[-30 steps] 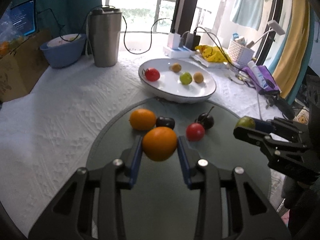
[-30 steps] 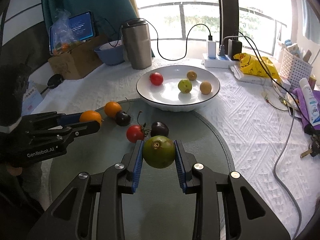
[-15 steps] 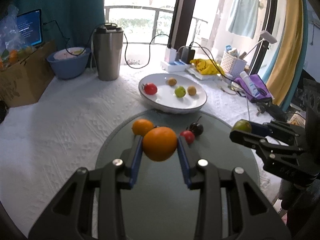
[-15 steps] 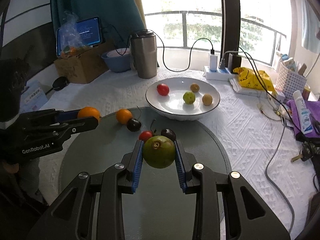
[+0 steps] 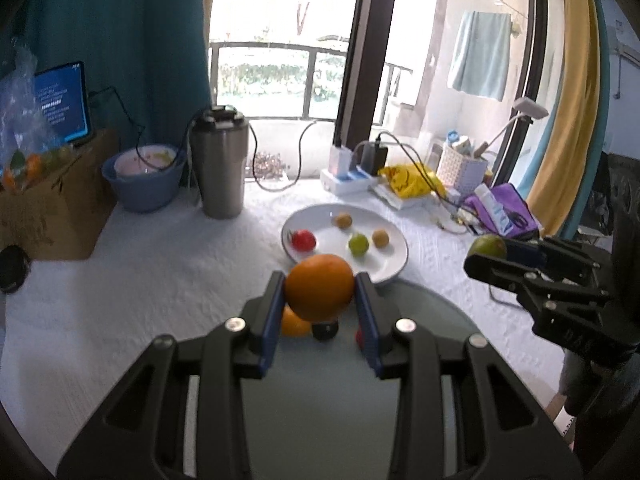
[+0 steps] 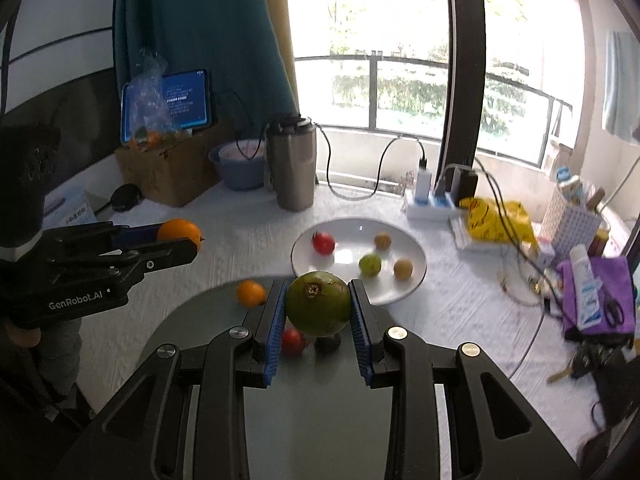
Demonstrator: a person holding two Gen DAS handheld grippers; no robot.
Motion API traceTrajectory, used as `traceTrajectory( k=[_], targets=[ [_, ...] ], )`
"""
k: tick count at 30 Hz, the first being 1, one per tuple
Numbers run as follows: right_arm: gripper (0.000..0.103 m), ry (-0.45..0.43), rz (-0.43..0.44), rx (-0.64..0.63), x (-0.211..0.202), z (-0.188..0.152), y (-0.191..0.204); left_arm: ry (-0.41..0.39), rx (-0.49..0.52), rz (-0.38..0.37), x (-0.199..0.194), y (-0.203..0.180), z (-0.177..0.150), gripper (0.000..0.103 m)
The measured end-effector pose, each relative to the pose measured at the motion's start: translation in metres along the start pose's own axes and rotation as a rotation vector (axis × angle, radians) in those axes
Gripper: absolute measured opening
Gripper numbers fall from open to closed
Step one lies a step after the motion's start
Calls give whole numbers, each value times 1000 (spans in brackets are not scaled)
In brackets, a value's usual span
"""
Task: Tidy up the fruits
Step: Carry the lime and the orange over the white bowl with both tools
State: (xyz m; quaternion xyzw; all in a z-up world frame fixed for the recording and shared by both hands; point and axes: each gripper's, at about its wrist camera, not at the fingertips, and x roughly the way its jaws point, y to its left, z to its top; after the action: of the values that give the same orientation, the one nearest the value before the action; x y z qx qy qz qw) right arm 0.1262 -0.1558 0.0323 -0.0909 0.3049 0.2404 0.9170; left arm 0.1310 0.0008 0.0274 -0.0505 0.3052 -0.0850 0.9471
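Note:
My left gripper (image 5: 320,312) is shut on an orange (image 5: 319,286) and holds it high above the round grey glass mat (image 5: 436,320). My right gripper (image 6: 318,316) is shut on a large green fruit (image 6: 318,303), also raised. Each gripper shows in the other's view: the right one (image 5: 486,258) and the left one (image 6: 184,242). A white plate (image 6: 412,280) beyond the mat holds a red fruit (image 6: 323,242), a green one (image 6: 370,264) and two tan ones. On the mat lie a second orange (image 6: 250,293), a red fruit (image 6: 292,342) and dark fruits, partly hidden by the grippers.
A steel tumbler (image 5: 218,164), a blue bowl (image 5: 142,178) and a cardboard box (image 5: 44,208) with a tablet stand at the back left. A power strip (image 6: 434,204), cables, a yellow bag (image 6: 496,216), a white basket and a purple cloth (image 6: 600,292) crowd the right.
Both grippers have risen and pulled back with their fruits still held. The plate and the mat fruits look smaller and farther away.

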Motion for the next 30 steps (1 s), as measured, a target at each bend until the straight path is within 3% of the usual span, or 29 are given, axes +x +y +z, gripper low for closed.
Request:
traceTrajectory(
  k=[15,30],
  targets=[
    [32,-27,-17,-18,26,48,-35,-33,20,-13,36,4,53,36],
    [32,46,10,-4,101,66,-70,46,3,-27,119,18,69,36]
  ],
)
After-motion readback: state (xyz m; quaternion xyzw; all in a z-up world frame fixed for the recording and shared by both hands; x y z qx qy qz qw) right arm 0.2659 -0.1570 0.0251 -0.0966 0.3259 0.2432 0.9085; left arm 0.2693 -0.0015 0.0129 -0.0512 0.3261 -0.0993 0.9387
